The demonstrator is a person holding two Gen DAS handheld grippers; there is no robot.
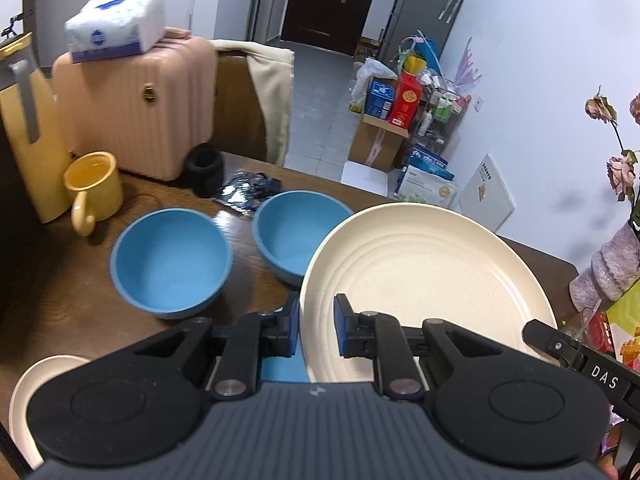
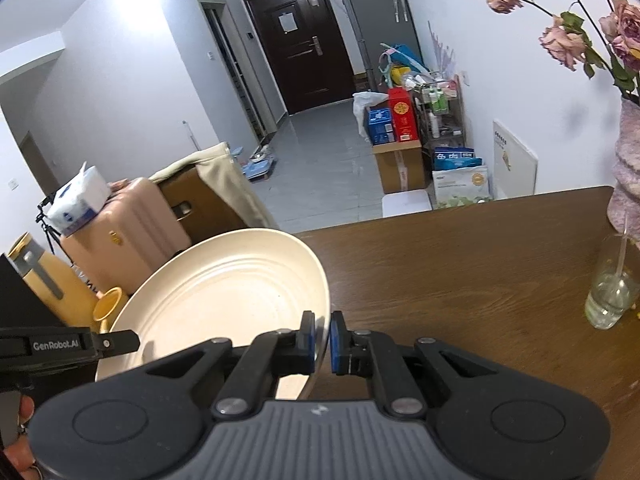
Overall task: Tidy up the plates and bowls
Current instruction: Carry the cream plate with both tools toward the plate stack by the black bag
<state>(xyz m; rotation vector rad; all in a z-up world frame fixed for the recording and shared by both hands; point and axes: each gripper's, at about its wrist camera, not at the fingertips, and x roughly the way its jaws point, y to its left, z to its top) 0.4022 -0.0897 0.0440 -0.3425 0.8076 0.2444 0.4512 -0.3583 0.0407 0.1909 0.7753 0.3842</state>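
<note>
Two grippers hold one large cream ribbed round plate between them, lifted and tilted above the dark brown wooden table. Your left gripper is clenched on the plate's left rim, one blue pad outside the edge and one on the inner face. Your right gripper is clenched on the right rim, the thin edge pinched between its blue pads.

Relative to that plate, two blue round bowls stand on the table to its left: the nearer bowl sits apart from it, while the farther bowl is partly hidden behind its rim. One more cream plate shows at the lower left corner, mostly covered by your left gripper's body. One yellow mug stands beyond the nearer bowl, beside one yellow jug with a grey handle. One pink ribbed suitcase stands behind the mug, with one white-and-blue tissue pack on top. To the plate's right you have one clear glass with a straw and one mottled pink vase of dried roses.
</note>
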